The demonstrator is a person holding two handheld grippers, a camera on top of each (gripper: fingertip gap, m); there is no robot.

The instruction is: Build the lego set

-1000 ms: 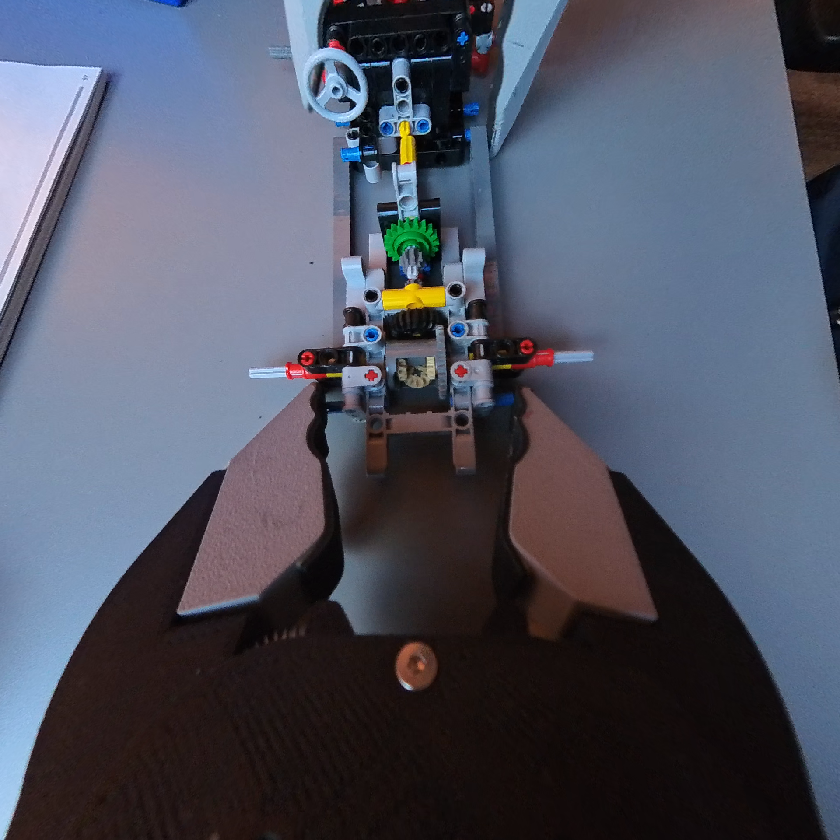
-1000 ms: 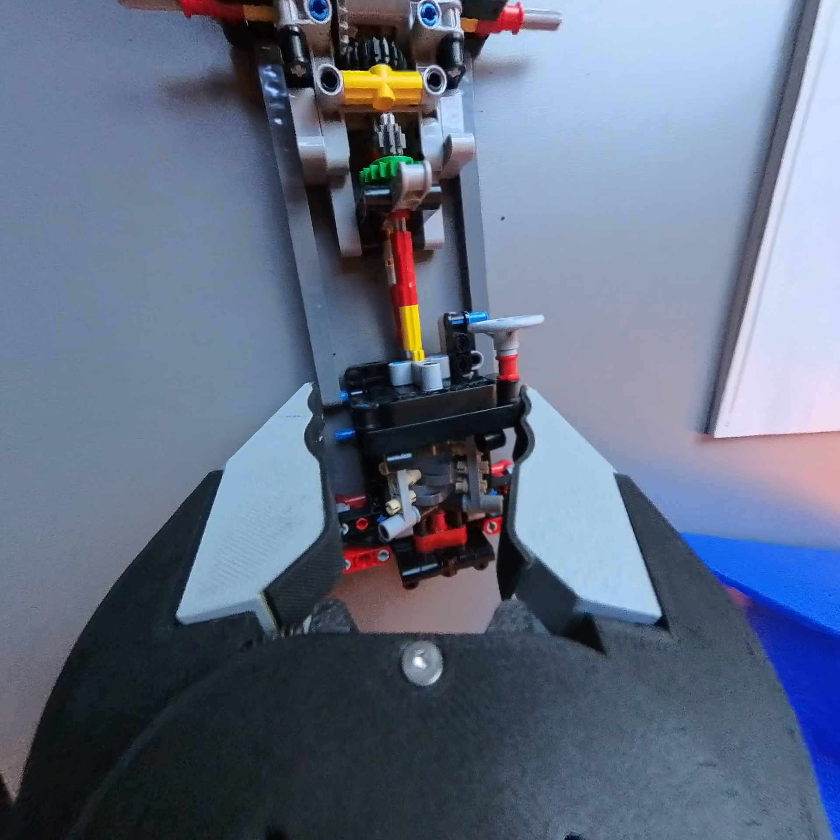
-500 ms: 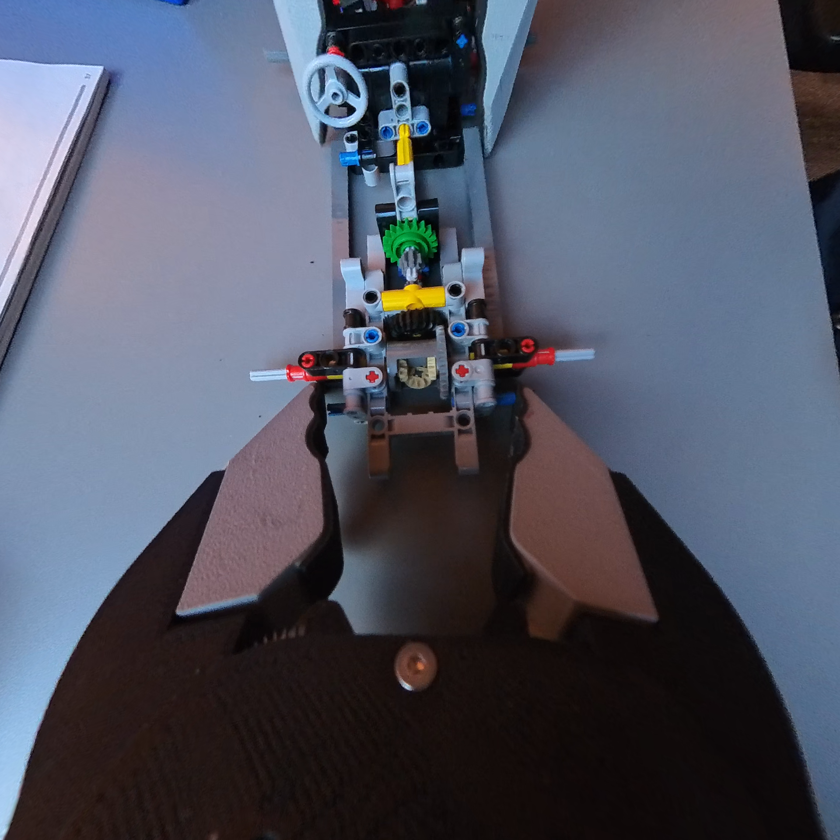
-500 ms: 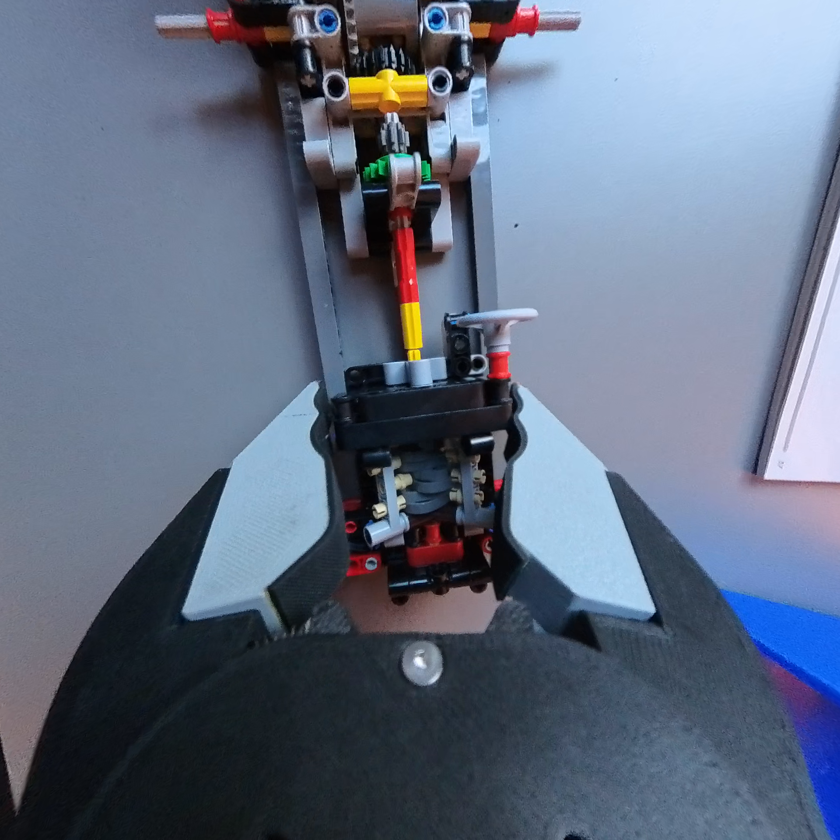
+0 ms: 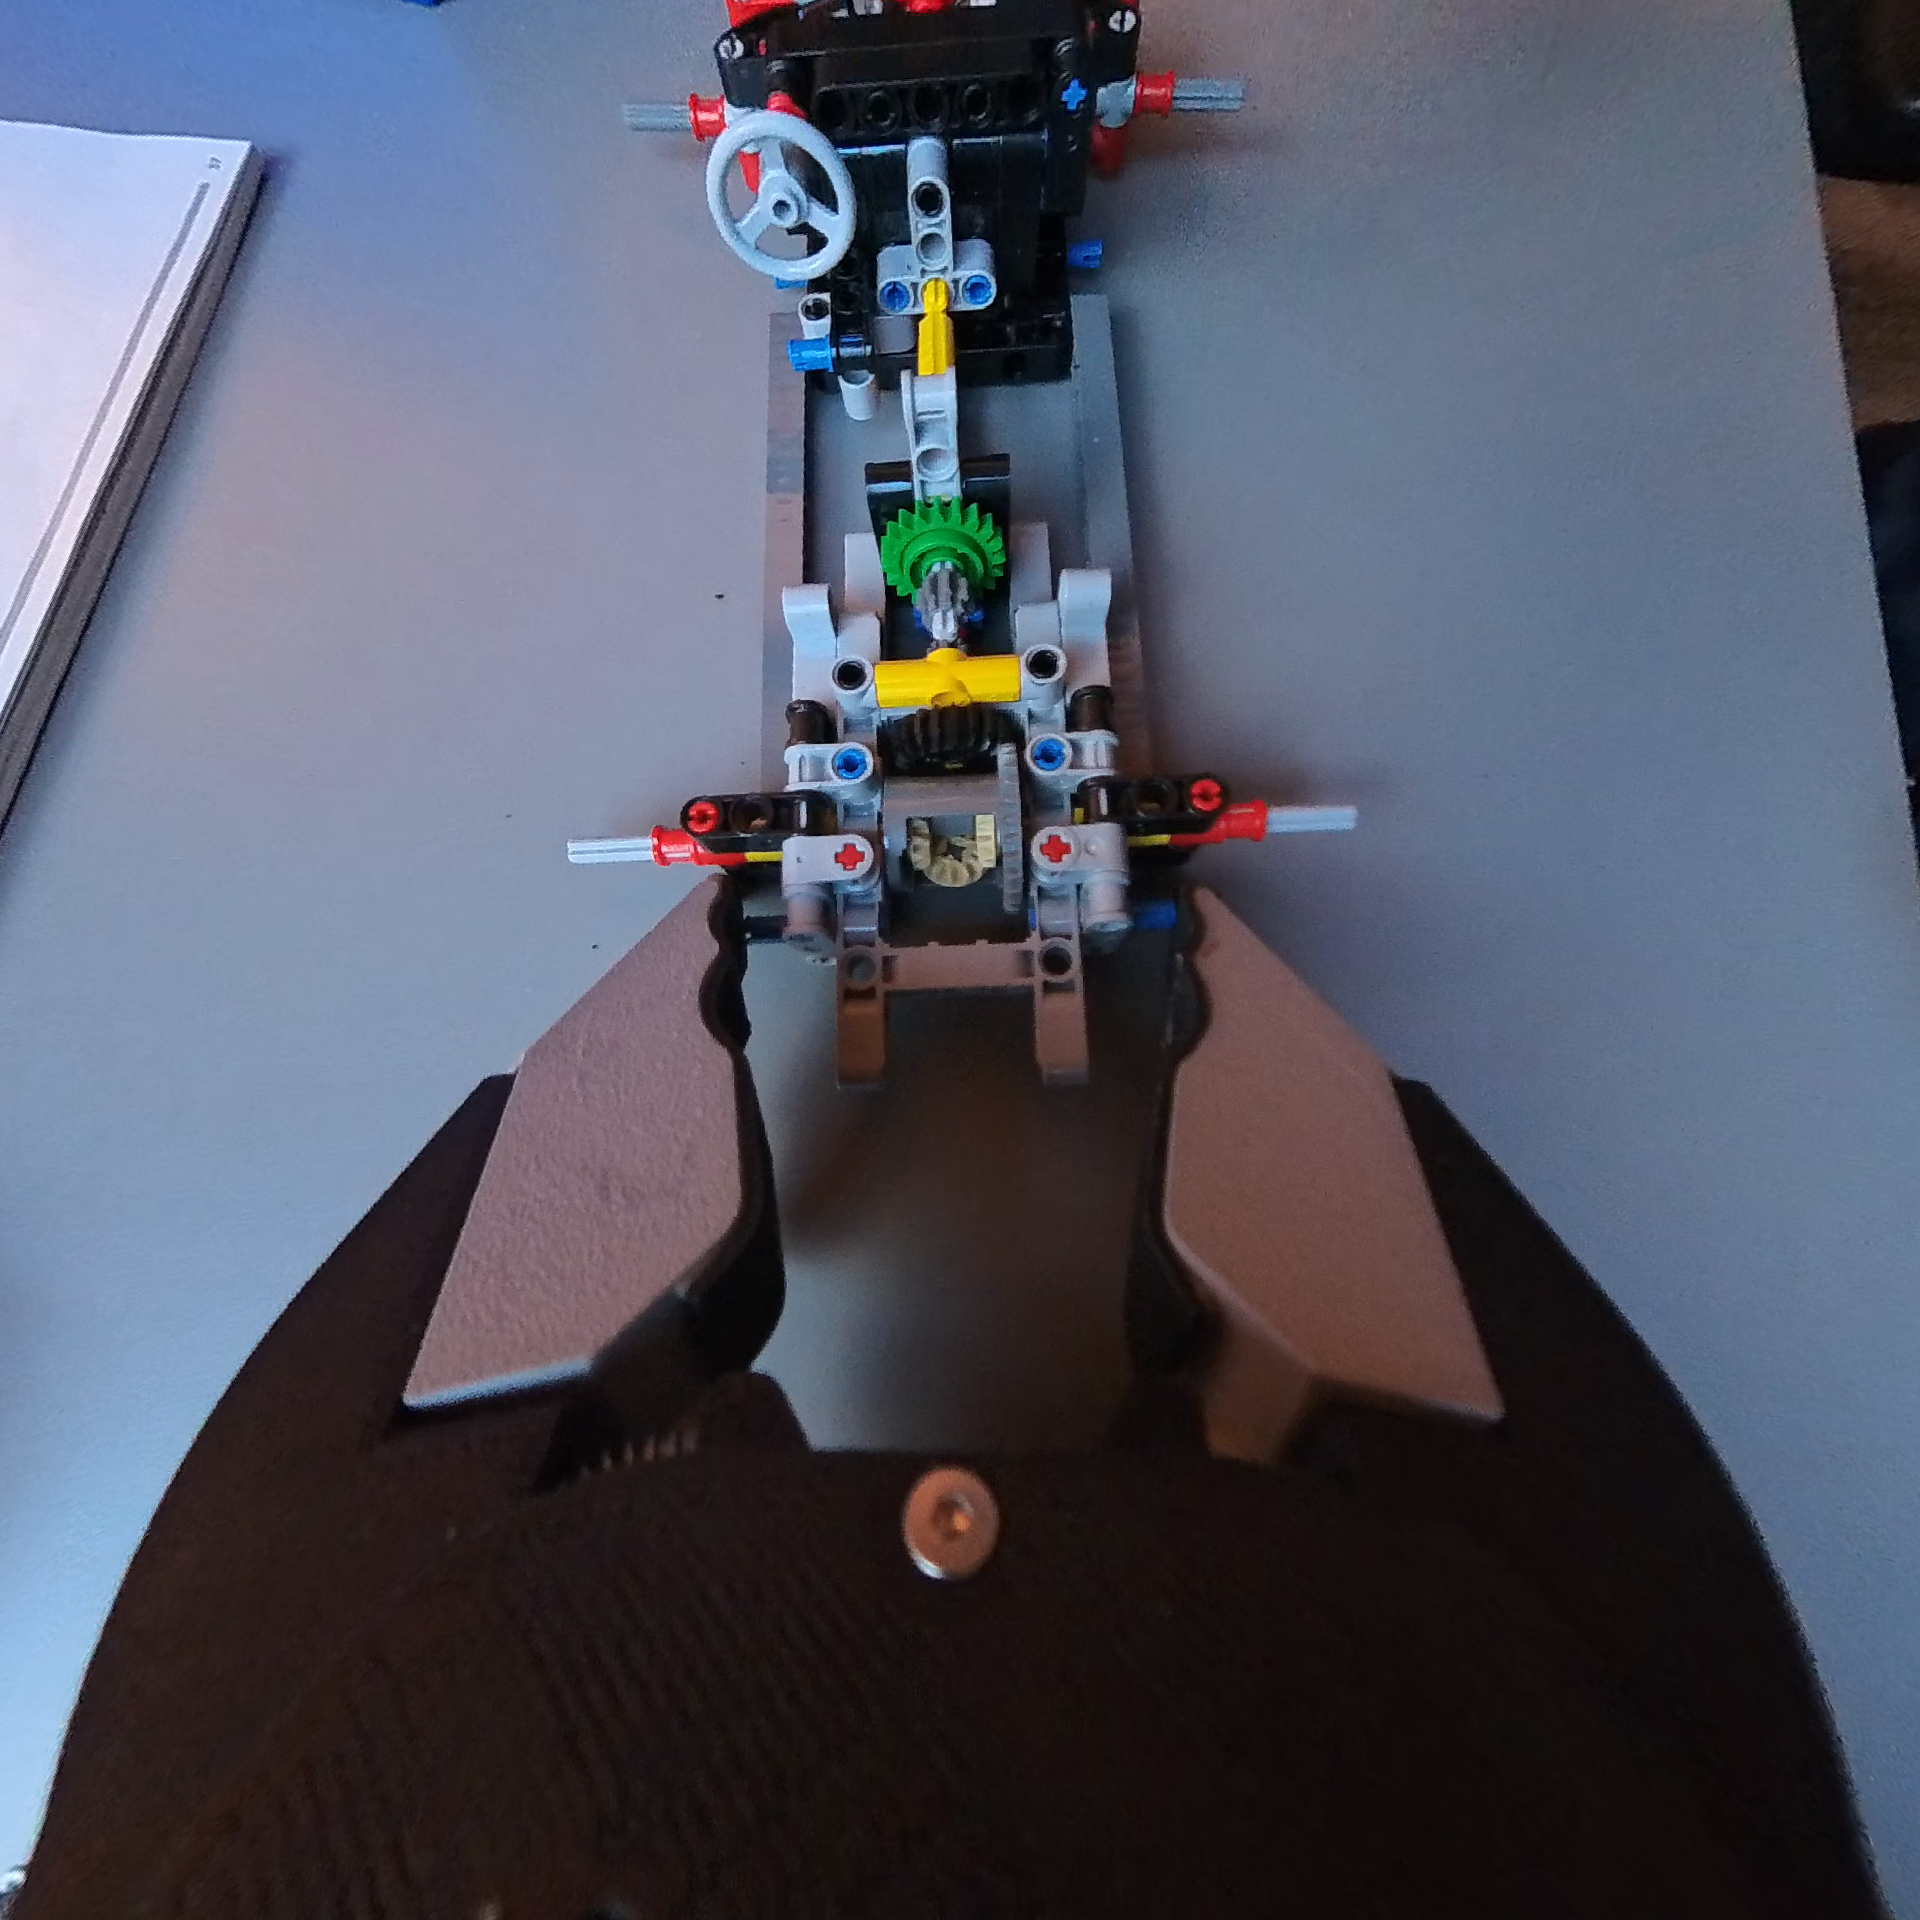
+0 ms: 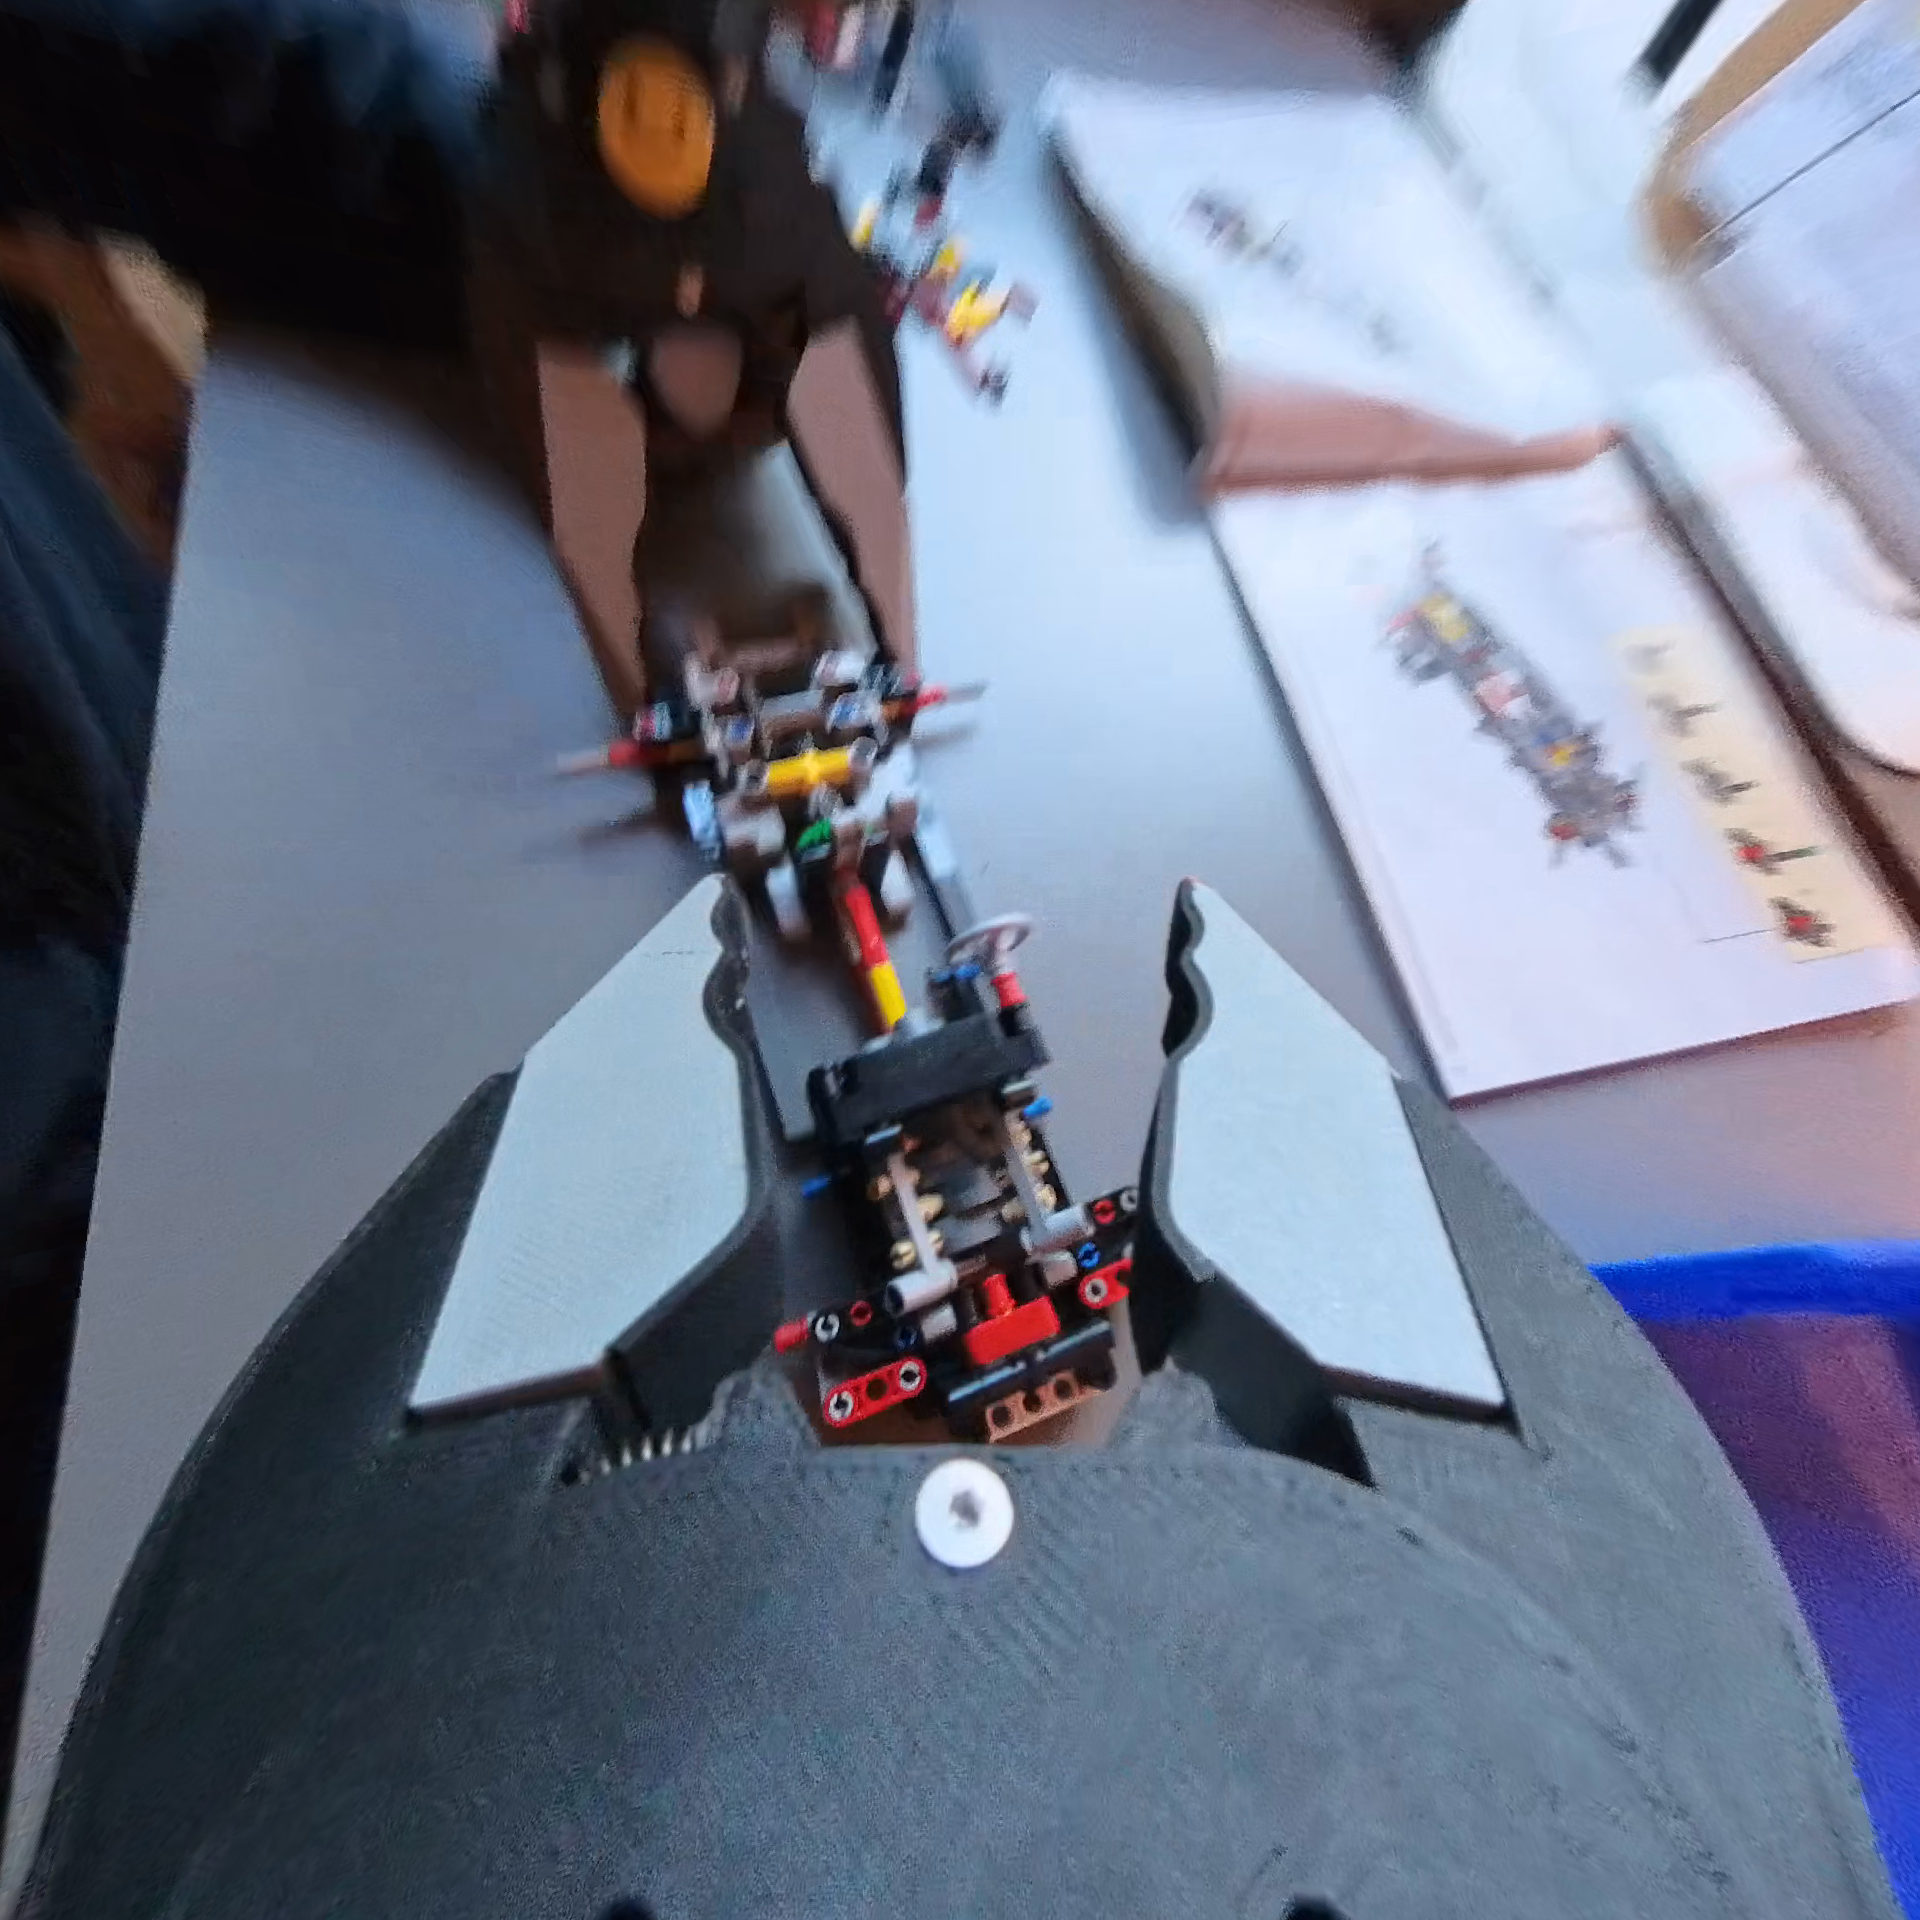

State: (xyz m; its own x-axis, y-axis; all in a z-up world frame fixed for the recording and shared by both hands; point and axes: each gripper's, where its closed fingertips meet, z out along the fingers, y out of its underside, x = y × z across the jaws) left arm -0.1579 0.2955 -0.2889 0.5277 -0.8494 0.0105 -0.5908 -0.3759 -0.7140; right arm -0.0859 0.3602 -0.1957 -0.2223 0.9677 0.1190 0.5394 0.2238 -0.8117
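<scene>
Grey-fingered left claw (image 5: pixel 956 914) level, spread astride brick chassis (image 5: pixel 951 665); right claw (image 6: pixel 956 935) tilted, apart.

You are working at a flat grey table (image 5: pixel 1455 520) that fills most of both views; its matte top takes a soft, cool light with a warmer reddish tint near the middle of the left wrist view. At the left edge of that view lies a white stack of pages (image 5: pixel 94 395). Along the far right edge the table ends against something dark (image 5: pixel 1870 312). In the right wrist view an open printed booklet (image 6: pixel 1558 727) lies at the upper right, blurred, and a blue surface (image 6: pixel 1787 1351) sits at the lower right
</scene>
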